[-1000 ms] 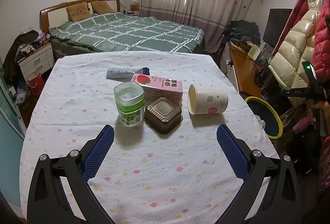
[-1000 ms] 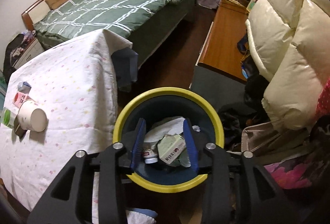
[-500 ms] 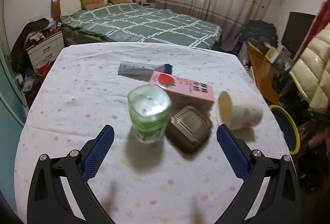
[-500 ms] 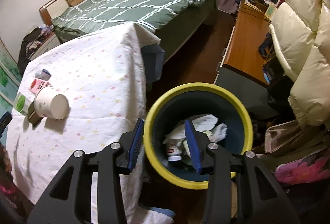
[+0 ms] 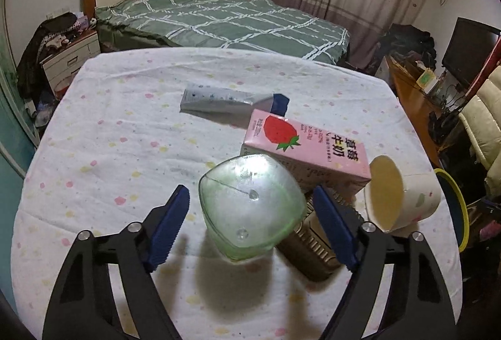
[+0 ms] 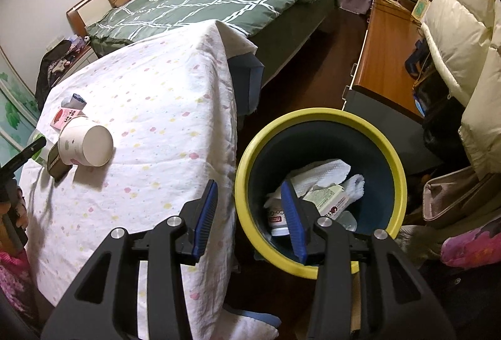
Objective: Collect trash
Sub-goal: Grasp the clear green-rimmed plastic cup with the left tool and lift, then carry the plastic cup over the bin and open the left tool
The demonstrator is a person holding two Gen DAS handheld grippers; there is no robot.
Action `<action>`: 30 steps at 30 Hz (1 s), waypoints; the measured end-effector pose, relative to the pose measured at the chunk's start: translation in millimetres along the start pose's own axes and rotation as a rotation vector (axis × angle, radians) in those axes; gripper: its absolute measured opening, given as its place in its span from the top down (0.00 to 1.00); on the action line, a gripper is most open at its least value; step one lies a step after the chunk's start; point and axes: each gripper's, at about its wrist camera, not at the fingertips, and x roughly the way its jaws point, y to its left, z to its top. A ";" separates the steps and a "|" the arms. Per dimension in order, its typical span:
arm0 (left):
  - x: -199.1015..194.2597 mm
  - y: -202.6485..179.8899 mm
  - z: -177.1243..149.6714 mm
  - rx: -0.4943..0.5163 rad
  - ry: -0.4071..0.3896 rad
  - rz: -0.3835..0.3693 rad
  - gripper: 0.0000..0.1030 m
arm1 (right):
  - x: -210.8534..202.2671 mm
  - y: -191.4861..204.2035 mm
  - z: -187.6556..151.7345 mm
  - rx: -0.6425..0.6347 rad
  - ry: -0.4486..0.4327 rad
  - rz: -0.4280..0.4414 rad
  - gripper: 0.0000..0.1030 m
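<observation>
As left tongs (image 5: pixel 250 224) close around green jar (image 5: pixel 250 205), untouched: light, slick, thin plastic; grip mid-body. Right tongs (image 6: pixel 249 214) narrow, empty.

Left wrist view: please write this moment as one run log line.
left gripper: closing around green container, pads not touching | right gripper: open, empty, beside trash bin | paper cup: on its side

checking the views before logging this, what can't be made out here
- Left wrist view: the brown box is mostly hidden behind the green jar and a finger of the closing left tongs.
- Right wrist view: the bin contents are partly blocked by the right tongs; labels too small to read.
</observation>
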 end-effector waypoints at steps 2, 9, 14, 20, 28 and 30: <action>4.4 0.0 -0.6 0.002 0.010 0.001 0.31 | 0.8 0.8 -0.5 -0.003 0.002 0.001 0.61; 10.9 1.1 -1.5 0.005 0.022 0.000 0.45 | 4.7 2.1 -2.2 -0.010 0.009 0.002 0.61; 7.5 2.8 -3.0 0.001 0.017 0.007 0.45 | 2.8 5.5 -4.1 -0.017 0.004 0.005 0.61; -15.2 4.4 -8.5 0.008 -0.005 0.028 0.45 | -4.9 6.8 -10.0 -0.024 -0.015 0.004 0.61; -73.7 -15.6 -19.9 0.051 -0.053 -0.031 0.45 | -10.4 -0.2 -29.9 -0.002 -0.027 0.014 0.61; -89.3 -33.8 -20.8 0.088 -0.072 -0.072 0.45 | -12.2 -2.9 -36.4 0.007 -0.031 0.013 0.61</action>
